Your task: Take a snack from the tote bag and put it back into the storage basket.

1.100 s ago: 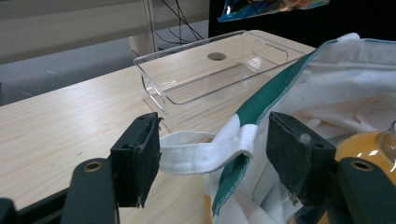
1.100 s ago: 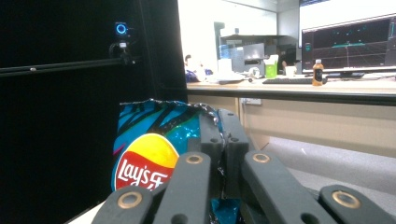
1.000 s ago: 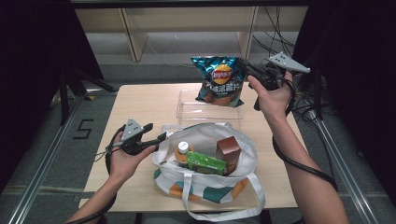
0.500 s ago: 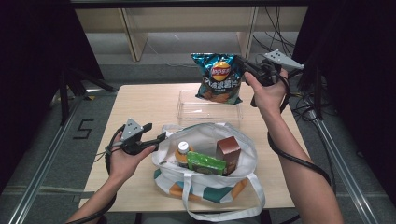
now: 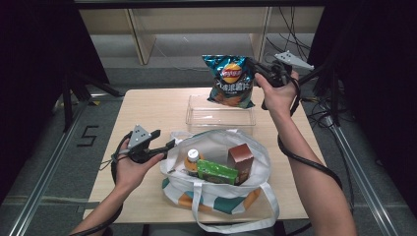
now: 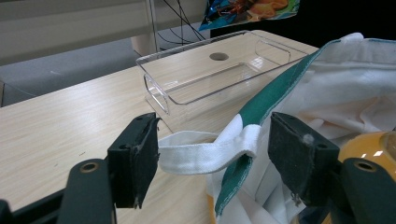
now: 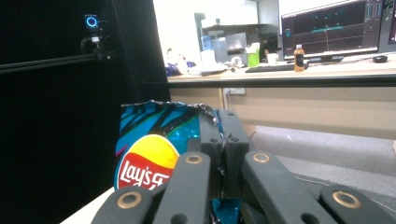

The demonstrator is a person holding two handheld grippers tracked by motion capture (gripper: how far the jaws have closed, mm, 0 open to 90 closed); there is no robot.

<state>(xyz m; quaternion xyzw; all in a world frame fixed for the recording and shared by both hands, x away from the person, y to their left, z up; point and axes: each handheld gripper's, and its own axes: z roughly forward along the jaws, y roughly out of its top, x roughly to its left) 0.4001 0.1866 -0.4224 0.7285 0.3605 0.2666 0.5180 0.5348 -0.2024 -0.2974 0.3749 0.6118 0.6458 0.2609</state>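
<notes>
left hand-held gripper point(image 5: 169, 143): wide, at tote bag point(image 5: 216, 147) rim, strap between jaws unpinched | clear tray point(image 5: 220, 114): mid-table | right hand-held gripper point(image 5: 253, 67): clamped on chip bag point(image 5: 229, 80) top, bag hanging upright over tray's far right end, nearer this hand

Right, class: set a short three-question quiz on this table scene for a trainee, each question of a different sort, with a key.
1. True or false: the right tool is shut on the crisp bag.
2. Where does the clear tray stand? A) inside the tote bag B) on the table beyond the tote bag C) on the floor
3. What lies between the open jaws of the left tool?

Key
1. True
2. B: beyond the tote bag, on the table
3. The tote bag's white strap; the pads do not press it.
</notes>
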